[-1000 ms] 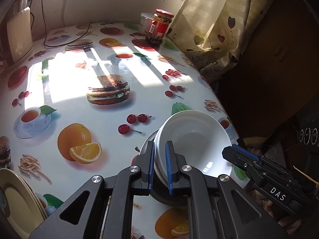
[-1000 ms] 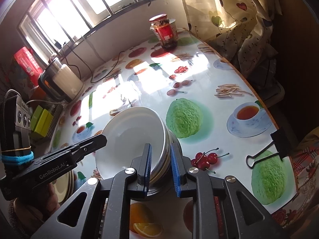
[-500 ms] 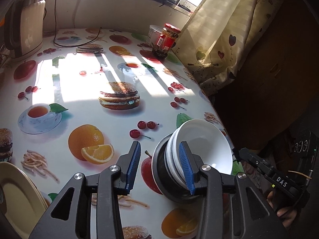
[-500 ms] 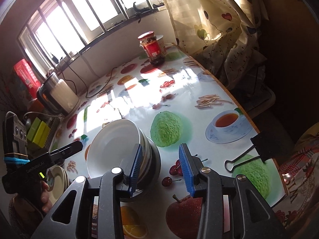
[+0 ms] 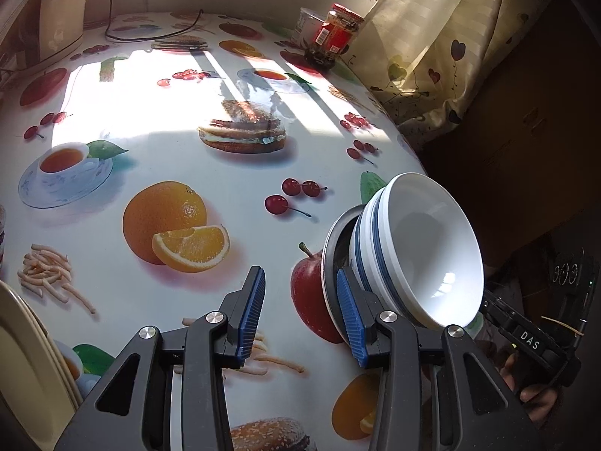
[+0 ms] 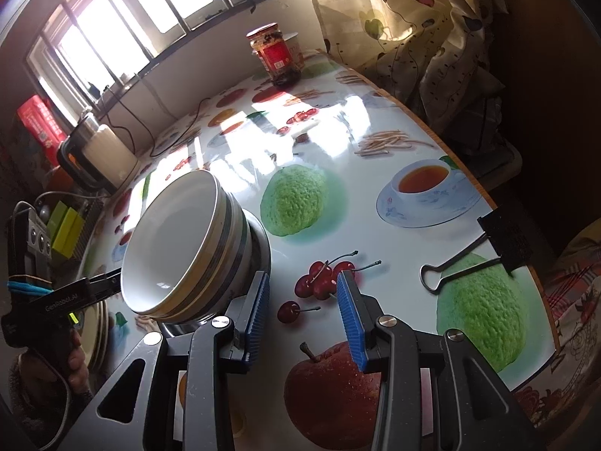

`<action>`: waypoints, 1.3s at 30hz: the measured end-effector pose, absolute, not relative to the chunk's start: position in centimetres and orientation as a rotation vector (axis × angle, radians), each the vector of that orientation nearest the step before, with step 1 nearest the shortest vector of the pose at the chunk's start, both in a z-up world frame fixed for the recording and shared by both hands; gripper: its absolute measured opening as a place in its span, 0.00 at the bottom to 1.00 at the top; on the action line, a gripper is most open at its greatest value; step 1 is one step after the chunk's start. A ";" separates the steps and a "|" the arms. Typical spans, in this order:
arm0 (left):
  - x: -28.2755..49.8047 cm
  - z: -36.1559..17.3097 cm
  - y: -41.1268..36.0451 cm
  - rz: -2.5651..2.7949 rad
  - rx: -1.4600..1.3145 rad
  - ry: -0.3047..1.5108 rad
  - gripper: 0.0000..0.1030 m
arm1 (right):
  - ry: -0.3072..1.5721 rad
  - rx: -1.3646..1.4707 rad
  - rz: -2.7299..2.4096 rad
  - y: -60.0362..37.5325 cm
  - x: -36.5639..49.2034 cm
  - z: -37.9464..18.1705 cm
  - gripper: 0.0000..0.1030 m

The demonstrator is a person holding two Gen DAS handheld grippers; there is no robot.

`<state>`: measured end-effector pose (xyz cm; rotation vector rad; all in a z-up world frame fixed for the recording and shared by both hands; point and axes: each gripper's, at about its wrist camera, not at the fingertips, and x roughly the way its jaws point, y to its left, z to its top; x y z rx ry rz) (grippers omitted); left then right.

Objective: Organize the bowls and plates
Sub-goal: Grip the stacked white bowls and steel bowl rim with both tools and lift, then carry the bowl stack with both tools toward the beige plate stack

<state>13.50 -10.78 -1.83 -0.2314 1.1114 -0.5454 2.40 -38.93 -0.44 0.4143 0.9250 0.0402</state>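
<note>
A stack of white bowls with blue bands sits in a dark metal bowl on the fruit-print table; it also shows in the right wrist view. My left gripper is open and empty, just left of the stack, its right finger close to the metal bowl. My right gripper is open and empty, just right of the stack. A pile of cream plates lies at the lower left edge of the left wrist view.
A red-lidded jar and a white tub stand at the far end by the curtain. A kettle with a cord stands at the far left. A black binder clip grips the table's right edge.
Both grippers were shut on the bowl stack's rim a second ago. They have opened, let the stack go on the table and drawn back.
</note>
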 end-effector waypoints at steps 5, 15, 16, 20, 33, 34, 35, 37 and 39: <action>13.5 -2.3 -11.2 -0.548 -0.222 1.127 0.40 | 0.928 0.420 0.064 -38.8 2.8 -0.8 0.36; 13.9 -2.5 -11.3 -0.563 -0.219 1.123 0.40 | 0.939 0.436 0.122 -38.3 3.9 -1.7 0.30; 13.9 -2.5 -11.3 -0.564 -0.221 1.123 0.40 | 0.940 0.440 0.128 -38.3 3.9 -1.8 0.29; 14.0 -2.8 -11.5 -0.576 -0.217 1.129 0.40 | 0.938 0.451 0.145 -38.3 4.2 -1.9 0.24; 14.0 -2.8 -12.2 -0.636 -0.227 1.124 0.20 | 0.918 0.495 0.208 -38.5 4.4 -2.0 0.10; 13.9 -2.8 -12.2 -0.645 -0.233 1.123 0.17 | 0.916 0.499 0.209 -38.5 4.4 -2.0 0.10; 13.9 -2.9 -12.3 -0.648 -0.235 1.123 0.17 | 0.916 0.498 0.210 -38.5 4.4 -2.0 0.10; 13.9 -2.8 -12.3 -0.652 -0.233 1.121 0.16 | 0.915 0.496 0.208 -38.5 4.4 -2.0 0.10; 13.9 -2.8 -12.3 -0.658 -0.234 1.119 0.13 | 0.915 0.499 0.209 -38.5 4.4 -2.0 0.10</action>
